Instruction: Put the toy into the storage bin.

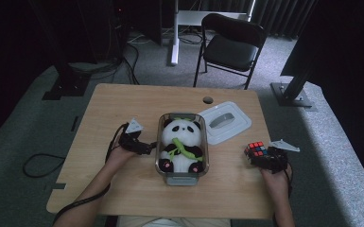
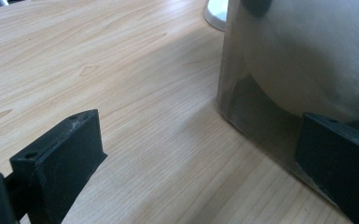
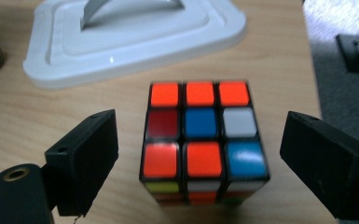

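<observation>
In the right gripper view, open jaws flank the cube [image 3: 204, 140], untouched.

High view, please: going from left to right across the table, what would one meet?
Left gripper → clear container holding the plush panda → white lid → Rubik's cube → right gripper.

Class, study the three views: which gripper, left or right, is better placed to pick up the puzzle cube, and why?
Right. The right gripper has its jaws open on either side of the puzzle cube, which stands between them on the table. The left gripper sits across the clear container, beside its wall.
</observation>
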Demonstrator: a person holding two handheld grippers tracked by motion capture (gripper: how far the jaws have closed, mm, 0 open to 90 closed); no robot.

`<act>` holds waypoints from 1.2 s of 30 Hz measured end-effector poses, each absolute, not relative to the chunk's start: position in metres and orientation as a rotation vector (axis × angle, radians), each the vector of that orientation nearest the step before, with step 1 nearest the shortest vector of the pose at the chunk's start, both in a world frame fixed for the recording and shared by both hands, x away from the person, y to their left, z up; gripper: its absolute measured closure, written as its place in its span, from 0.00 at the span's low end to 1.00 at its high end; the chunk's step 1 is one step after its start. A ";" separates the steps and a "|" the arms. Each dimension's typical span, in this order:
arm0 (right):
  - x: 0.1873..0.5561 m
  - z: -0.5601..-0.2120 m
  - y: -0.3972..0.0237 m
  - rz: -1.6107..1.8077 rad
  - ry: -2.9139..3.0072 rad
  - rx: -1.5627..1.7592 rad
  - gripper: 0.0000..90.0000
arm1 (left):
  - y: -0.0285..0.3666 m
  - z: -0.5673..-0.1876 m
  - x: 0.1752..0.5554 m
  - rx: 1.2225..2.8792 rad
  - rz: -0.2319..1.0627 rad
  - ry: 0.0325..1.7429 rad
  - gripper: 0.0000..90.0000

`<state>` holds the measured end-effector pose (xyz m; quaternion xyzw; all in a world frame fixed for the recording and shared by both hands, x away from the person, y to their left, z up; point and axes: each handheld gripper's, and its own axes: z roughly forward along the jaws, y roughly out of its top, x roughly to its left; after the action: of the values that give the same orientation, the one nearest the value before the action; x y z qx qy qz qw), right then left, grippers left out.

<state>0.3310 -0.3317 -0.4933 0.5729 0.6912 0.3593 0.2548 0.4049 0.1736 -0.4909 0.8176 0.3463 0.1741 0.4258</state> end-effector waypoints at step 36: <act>0.328 -0.488 -0.326 0.963 1.993 1.472 0.37 | 0.175 -0.491 0.403 2.050 0.430 0.874 0.02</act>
<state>0.3283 -0.3264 -0.4878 0.5377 0.7279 0.3518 0.2392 0.4030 0.1753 -0.4906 0.8187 0.3490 0.1718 0.4224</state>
